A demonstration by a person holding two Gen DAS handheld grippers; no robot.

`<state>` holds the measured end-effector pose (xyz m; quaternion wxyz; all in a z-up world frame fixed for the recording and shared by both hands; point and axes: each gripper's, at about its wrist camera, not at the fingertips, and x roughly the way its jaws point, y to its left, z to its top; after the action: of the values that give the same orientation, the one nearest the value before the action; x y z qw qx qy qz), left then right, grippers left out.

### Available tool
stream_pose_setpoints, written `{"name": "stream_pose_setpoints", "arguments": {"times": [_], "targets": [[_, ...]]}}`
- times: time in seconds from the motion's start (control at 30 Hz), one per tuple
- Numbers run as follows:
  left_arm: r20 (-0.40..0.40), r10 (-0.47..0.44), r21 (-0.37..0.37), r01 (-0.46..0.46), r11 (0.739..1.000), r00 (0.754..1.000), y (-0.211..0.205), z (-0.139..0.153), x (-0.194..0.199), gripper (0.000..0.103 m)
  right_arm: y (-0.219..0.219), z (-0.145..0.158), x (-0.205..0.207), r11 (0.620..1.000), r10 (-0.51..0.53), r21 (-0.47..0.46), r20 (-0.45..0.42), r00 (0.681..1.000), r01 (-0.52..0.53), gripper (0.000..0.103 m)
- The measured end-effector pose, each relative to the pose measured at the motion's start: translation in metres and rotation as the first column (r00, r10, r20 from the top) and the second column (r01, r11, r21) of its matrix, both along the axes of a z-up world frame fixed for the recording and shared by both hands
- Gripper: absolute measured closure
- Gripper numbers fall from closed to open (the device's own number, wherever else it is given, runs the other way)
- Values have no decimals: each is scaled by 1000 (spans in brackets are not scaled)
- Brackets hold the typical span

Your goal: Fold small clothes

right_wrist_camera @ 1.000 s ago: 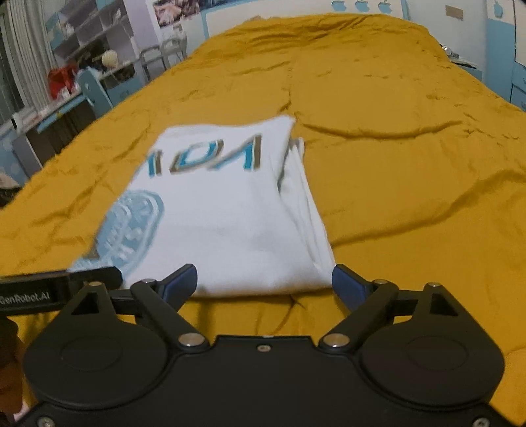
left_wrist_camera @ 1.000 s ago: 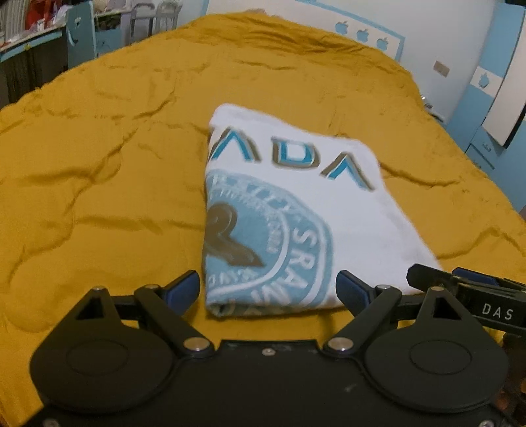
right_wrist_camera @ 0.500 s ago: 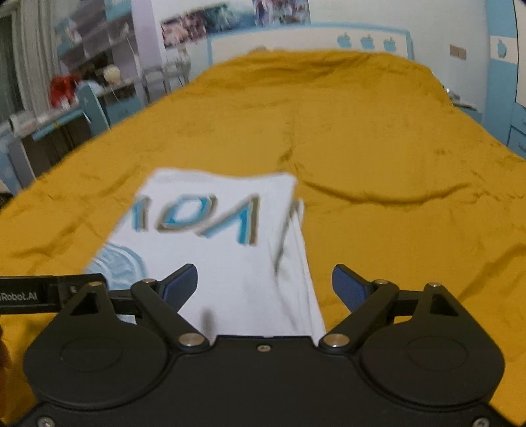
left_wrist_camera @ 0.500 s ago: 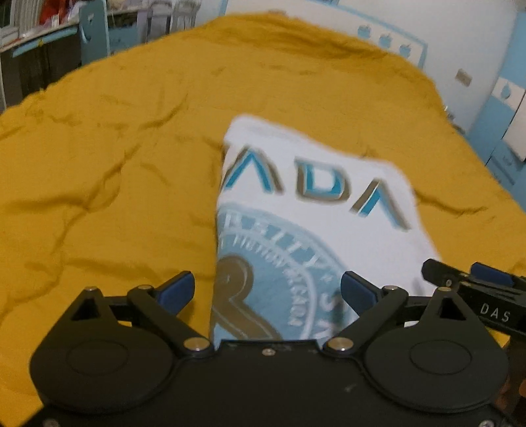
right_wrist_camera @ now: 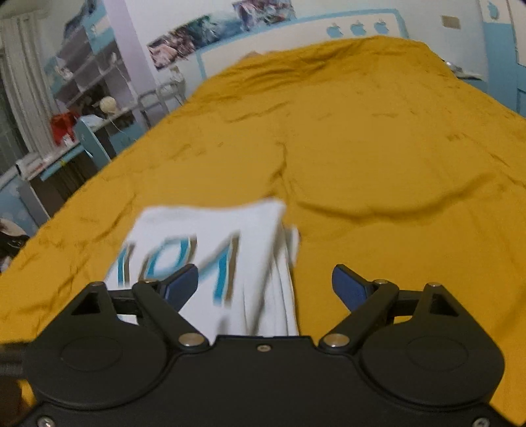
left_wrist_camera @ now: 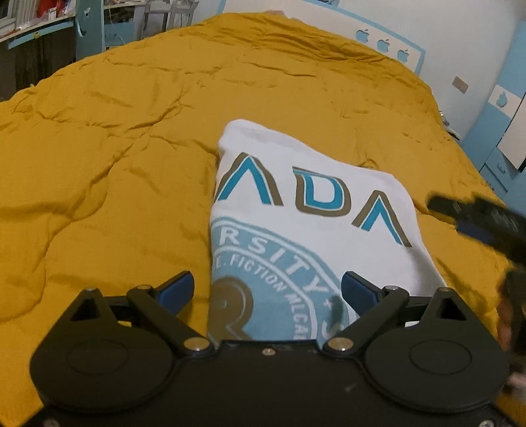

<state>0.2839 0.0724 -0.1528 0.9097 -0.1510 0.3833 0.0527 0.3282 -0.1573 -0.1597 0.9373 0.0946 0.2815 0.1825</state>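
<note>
A folded white T-shirt (left_wrist_camera: 305,210) with blue and brown letters and a round blue emblem lies on the mustard bedspread (left_wrist_camera: 105,184). My left gripper (left_wrist_camera: 266,292) hovers open over its near end, with the emblem showing between the blue pads (left_wrist_camera: 174,290) and nothing pinched. In the right wrist view the shirt (right_wrist_camera: 203,243) is blurred; my right gripper (right_wrist_camera: 263,285) is open over its right-hand edge, where folded layers show. The right gripper (left_wrist_camera: 486,223) also appears, blurred, beside the shirt's right edge in the left wrist view.
The bedspread (right_wrist_camera: 378,157) stretches wide beyond and right of the shirt. A desk and shelves (right_wrist_camera: 85,108) stand along the left of the bed. Blue cabinets (left_wrist_camera: 503,115) stand at the right, and a white headboard (left_wrist_camera: 378,29) with apple shapes is at the far end.
Both grippers have moved forward over the shirt, so its near edge now lies hidden under their bodies. The right gripper has travelled further along the shirt's right side.
</note>
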Motion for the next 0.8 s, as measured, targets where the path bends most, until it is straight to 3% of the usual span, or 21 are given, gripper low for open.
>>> {"name": "stream_pose_setpoints", "arguments": {"times": [0.07, 0.17, 0.27, 0.33, 0.4, 0.53, 0.67, 0.73, 0.8], "targets": [[-3, -1, -1, 1, 1000, 1000, 1, -1, 3, 2, 7, -1, 22, 1000, 23, -10, 9, 1000, -23, 24], [-2, -3, -2, 3, 1000, 1000, 0, -2, 6, 2, 21, -11, 57, 999, 25, -43, -49, 998, -27, 42], [-10, -14, -6, 13, 1000, 1000, 0, -3, 9, 2, 26, -23, 75, 1000, -7, -26, -101, 995, 4, 45], [-17, -17, -12, 17, 1000, 1000, -1, -4, 9, 2, 26, -30, 83, 1000, 7, 14, -132, 991, -6, 69], [-18, -18, -12, 17, 1000, 1000, -1, -5, 11, 2, 29, -28, 79, 1000, 9, 15, -99, 995, -7, 91], [0, -16, -17, 16, 1000, 1000, 0, -5, 10, 1, 30, -12, 74, 1000, 13, -25, -8, 1000, -13, 95], [16, -2, -27, 2, 1000, 1000, 3, -2, 15, 2, 32, -37, 91, 997, 16, -69, -117, 993, -24, 95], [55, 6, -8, -5, 1000, 998, 8, 8, 19, 2, 28, -33, 86, 999, 11, -48, -106, 994, -16, 92], [75, 14, 18, -15, 1000, 997, 15, 16, 31, 2, 24, -22, 77, 999, 14, -28, -95, 995, -17, 82]]}}
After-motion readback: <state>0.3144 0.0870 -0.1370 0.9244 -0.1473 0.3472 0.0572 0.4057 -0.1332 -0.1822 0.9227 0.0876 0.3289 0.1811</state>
